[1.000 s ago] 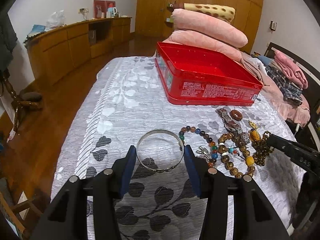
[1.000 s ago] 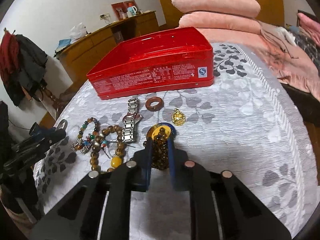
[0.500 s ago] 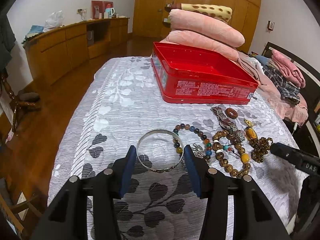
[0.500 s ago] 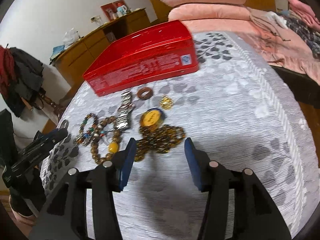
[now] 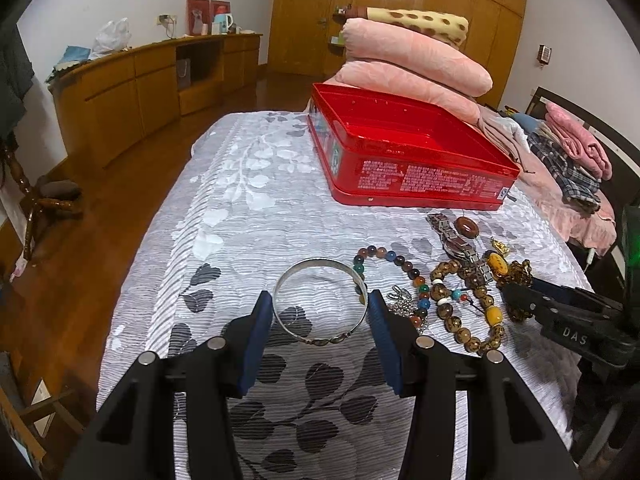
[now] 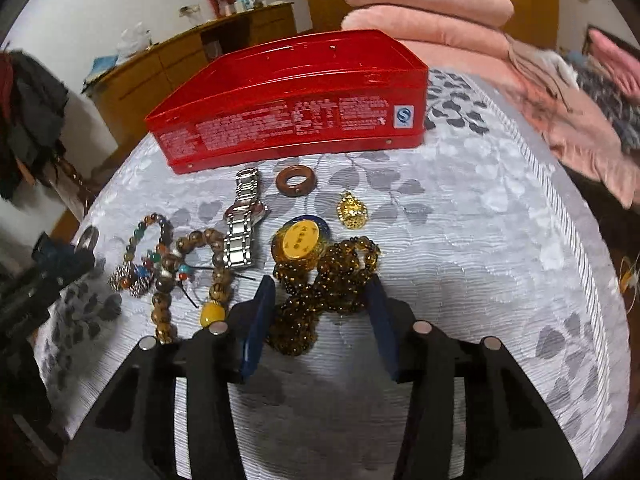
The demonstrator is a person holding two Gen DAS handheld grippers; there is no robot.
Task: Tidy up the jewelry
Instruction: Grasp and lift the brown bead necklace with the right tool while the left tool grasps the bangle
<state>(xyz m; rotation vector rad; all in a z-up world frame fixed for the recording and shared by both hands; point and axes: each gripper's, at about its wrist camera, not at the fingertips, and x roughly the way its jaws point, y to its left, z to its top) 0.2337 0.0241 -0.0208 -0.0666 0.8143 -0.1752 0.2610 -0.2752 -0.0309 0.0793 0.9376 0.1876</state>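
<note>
- The red tin [image 5: 416, 160] stands open on the bed [image 5: 240, 208], and every piece of jewelry lies on the bedspread in front of its printed long wall; none is inside it.
- The left hand-held gripper [image 5: 320, 308] has its jaws about half open around the silver bangle [image 5: 320, 304], which lies flat, well in front of the tin's left end. The pads flank the hoop closely, but whether they press on it cannot be told.
- The bangle looks rigid, light and polished, so it may slip; a squeeze across the band at opposite sides should hold it.
- The right hand-held gripper [image 6: 324, 300] is closing its jaws, with the brown bead necklace [image 6: 320, 284] heaped between them, in front of the tin's middle. The pads do not look to be pressing the beads.
- The necklace is limp; it will probably sag and trail when lifted, and its yellow pendant [image 6: 300, 240] may swing. Pinching the thickest clump of strands seems safest.
- Just before the tin wall lie a steel watch [image 6: 242, 220] and a brown ring [image 6: 296, 181]; a gold charm [image 6: 352, 212] sits near the ring.
- Between bangle and necklace lie a multicoloured bead bracelet [image 5: 396, 268] and a large-bead bracelet [image 5: 468, 304]; both look loose and likely to snag.
</note>
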